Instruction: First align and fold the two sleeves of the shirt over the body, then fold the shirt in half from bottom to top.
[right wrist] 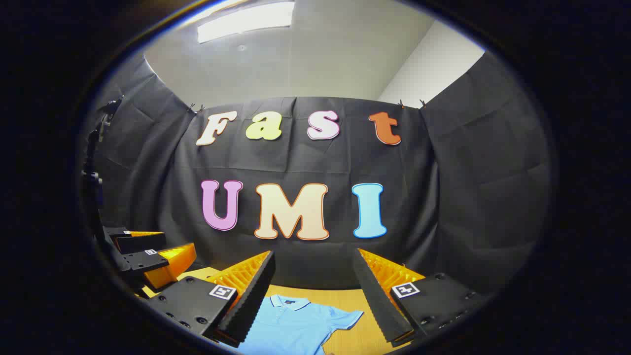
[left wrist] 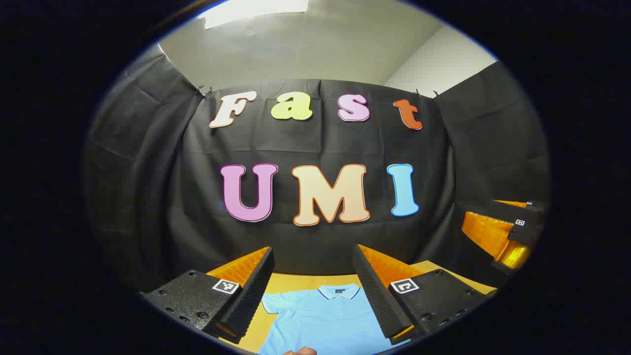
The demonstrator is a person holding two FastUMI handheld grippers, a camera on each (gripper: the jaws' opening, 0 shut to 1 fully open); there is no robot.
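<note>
Both grippers were held up above the table (left wrist: pixel 296 283), level with each other and facing the black cloth wall (left wrist: pixel 315 148) at the back of the booth.

**Left gripper.** In the left gripper view, the left gripper (left wrist: pixel 313 291) had its jaws released: the two fingers stood wide apart with nothing between them. Neither finger touched the shirt (left wrist: pixel 320 320) or the table.

**Right gripper.** In the right gripper view, the right gripper (right wrist: pixel 313 296) was likewise spread wide, its fingers clear of all fabric. The same gripper appeared at the right edge of the left gripper view (left wrist: pixel 512 231), raised and well apart from the left one. The left gripper in turn appeared at the left edge of the right gripper view (right wrist: pixel 143 254).

**Shirt.** The light blue polo shirt lay flat on the wooden table, front side up, collar (left wrist: pixel 338 292) toward the back wall. The collar carried a dark trim line, and a buttoned placket ran down from it. In the left gripper view, one short sleeve (left wrist: pixel 272 301) was spread out to the side, just beside the near finger's inner edge. In the right gripper view, the opposite short sleeve (right wrist: pixel 347 318) was spread out flat on the table as well. Both sleeves lay unfolded, away from the body of the shirt. The lower part of the shirt was cut off at the bottom of both views.

**Other.** A small part of a hand (left wrist: pixel 300 351) showed at the bottom edge of the left gripper view, over the shirt. A ceiling light (right wrist: pixel 246 22) was lit overhead.
</note>
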